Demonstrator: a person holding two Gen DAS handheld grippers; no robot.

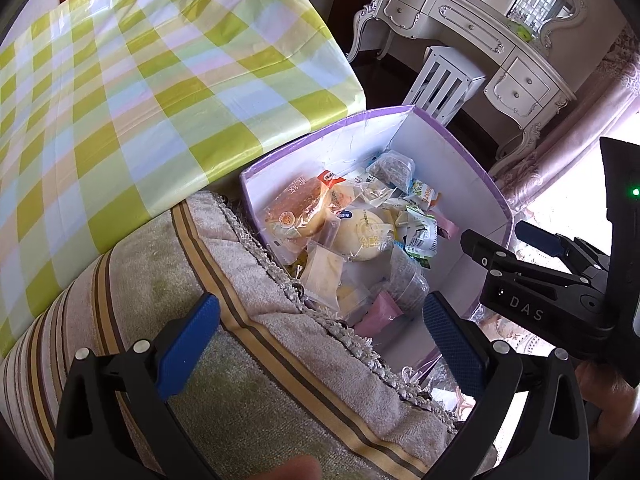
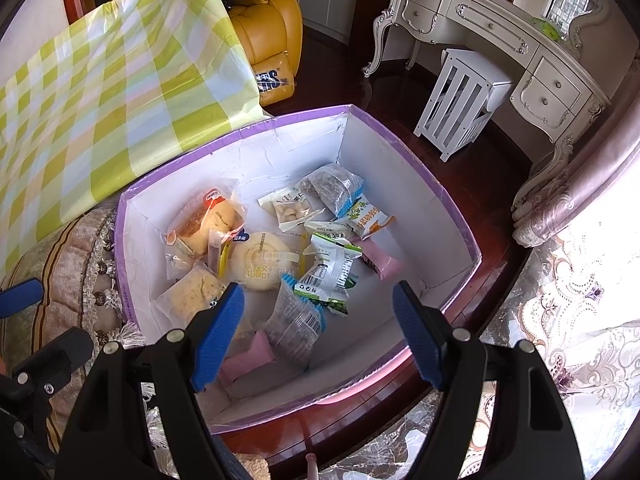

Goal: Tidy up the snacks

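Above snack box [image 2: 400, 184], empty parted right tool [image 2: 318, 334]

An ornate cream dressing table [image 2: 496, 28] is standing on dark wooden floor [image 2: 340, 80], a white slatted stool [image 2: 460, 100] beside it; a yellow leather armchair [image 2: 264, 20] is sitting behind, daylight glowing through patterned curtains [image 2: 580, 300].

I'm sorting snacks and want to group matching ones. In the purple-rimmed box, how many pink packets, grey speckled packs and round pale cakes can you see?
Pink packets: 2
Grey speckled packs: 2
Round pale cake: 1
Total: 5
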